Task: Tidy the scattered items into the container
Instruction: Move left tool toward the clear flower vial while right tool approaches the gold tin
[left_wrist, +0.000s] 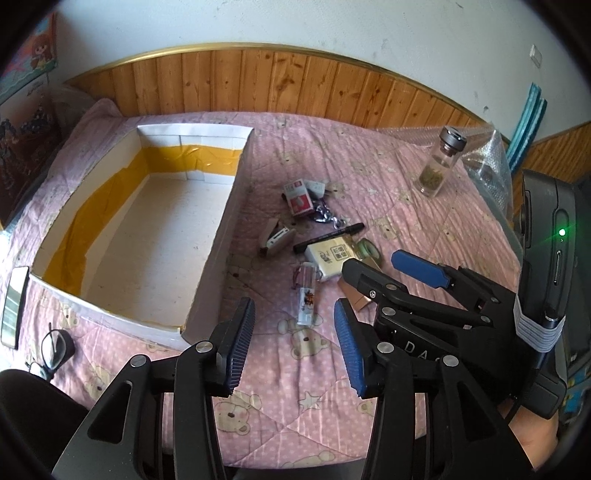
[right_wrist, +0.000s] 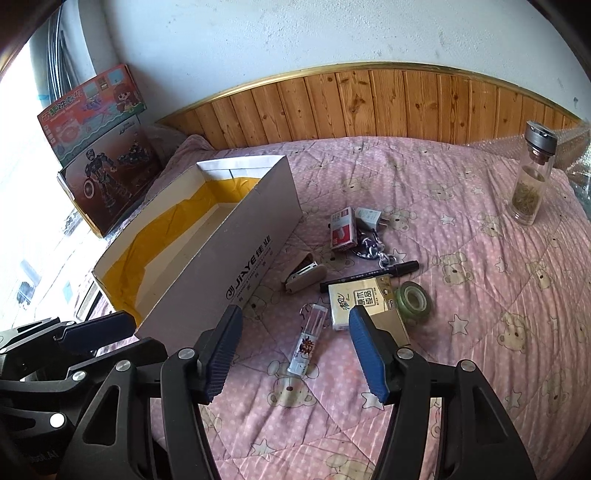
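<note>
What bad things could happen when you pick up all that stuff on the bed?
The pile is tight: the black marker rests against the tissue pack, so grabbing one may drag the other. The keychain is loose chain and might slip from the fingers. The clear tube looks round and could roll on the soft quilt. Both the left gripper and right gripper are open, holding nothing.

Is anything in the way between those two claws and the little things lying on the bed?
Nothing visible blocks them. The left gripper and right gripper both hang open over bare quilt, just short of the clear tube. Only the box wall must be cleared afterwards.
</note>
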